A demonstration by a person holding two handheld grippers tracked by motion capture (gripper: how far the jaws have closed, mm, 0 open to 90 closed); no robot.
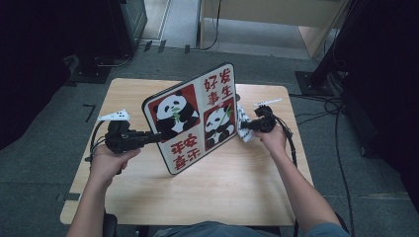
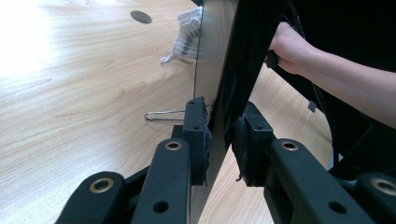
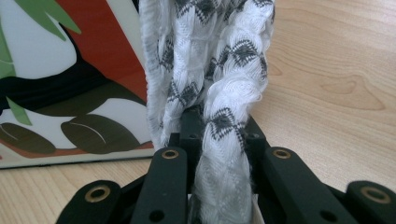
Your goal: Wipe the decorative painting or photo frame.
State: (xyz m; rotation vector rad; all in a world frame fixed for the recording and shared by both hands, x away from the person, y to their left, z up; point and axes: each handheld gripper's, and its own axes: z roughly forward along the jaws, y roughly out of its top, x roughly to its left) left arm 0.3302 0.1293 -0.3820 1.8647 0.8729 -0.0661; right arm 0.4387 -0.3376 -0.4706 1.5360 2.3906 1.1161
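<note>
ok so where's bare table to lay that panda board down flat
The near half of the table, between the two forearms, is bare wood. The far left corner behind the panda board is also free. It is crowded at the right, where the right tool holds the patterned cloth against the board's edge.

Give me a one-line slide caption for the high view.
Left gripper holds a panda board tilted above the table while right gripper presses a patterned cloth against it.
</note>
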